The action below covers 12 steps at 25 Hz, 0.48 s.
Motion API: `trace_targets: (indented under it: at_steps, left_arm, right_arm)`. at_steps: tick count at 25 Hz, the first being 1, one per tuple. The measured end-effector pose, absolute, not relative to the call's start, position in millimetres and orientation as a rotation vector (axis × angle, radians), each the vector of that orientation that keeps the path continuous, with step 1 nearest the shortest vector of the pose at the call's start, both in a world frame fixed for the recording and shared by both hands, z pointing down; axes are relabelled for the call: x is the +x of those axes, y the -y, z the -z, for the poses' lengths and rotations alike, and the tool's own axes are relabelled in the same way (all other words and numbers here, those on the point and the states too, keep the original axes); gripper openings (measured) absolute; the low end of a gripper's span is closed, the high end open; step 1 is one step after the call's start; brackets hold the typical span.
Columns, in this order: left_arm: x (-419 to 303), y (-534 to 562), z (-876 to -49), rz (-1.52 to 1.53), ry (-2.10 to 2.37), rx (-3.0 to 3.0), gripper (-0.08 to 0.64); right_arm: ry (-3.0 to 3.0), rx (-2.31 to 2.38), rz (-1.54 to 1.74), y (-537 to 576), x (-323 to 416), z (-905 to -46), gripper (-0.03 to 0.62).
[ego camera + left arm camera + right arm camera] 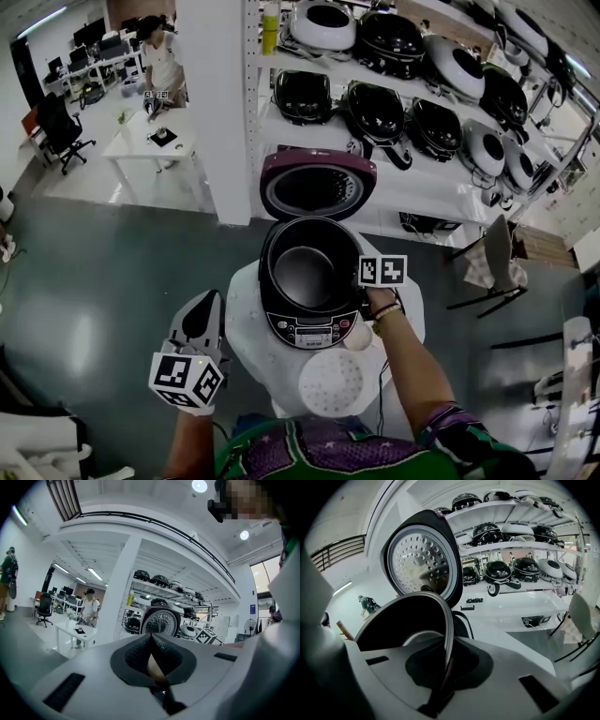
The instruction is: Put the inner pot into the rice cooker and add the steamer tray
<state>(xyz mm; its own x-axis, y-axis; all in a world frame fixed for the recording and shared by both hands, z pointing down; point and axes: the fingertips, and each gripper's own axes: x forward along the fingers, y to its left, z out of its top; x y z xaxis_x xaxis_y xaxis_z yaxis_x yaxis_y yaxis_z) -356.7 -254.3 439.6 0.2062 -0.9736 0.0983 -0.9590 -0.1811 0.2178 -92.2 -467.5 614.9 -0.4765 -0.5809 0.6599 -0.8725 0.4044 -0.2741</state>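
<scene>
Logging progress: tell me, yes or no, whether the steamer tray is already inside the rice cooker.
No: the white steamer tray lies on the table in front of the rice cooker, outside it.

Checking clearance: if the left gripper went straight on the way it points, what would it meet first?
Likely the rice cooker's raised purple lid, dead ahead of the left gripper, jaws shut; depth is unclear.

I log the left gripper (151, 654) as a pale grey shell with dark rectangular slots and black dimpled pads (133, 654). The right gripper (443, 667) has the same grey shell. The left cube (186, 380) and right cube (382, 271) bear black-and-white square markers. The top (319, 455) is green with a purple pattern. A dark band (384, 314) sits on the right wrist.
</scene>
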Motion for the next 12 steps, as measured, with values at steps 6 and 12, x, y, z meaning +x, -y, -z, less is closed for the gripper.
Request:
trace_targets:
  at_steps: [6, 12]
  left_arm:
    - [-357.7, 253.7, -446.3, 0.082, 1.837, 2.237, 0.021]
    - [-357.2, 254.9, -454.6, 0.058, 1.831, 2.232, 0.021]
  right_arm:
    - [2.152, 1.224, -0.856, 472.2, -95.0, -633.0, 0.016]
    - [2.102, 1.222, -0.827, 477.8, -97.3, -647.0, 0.017]
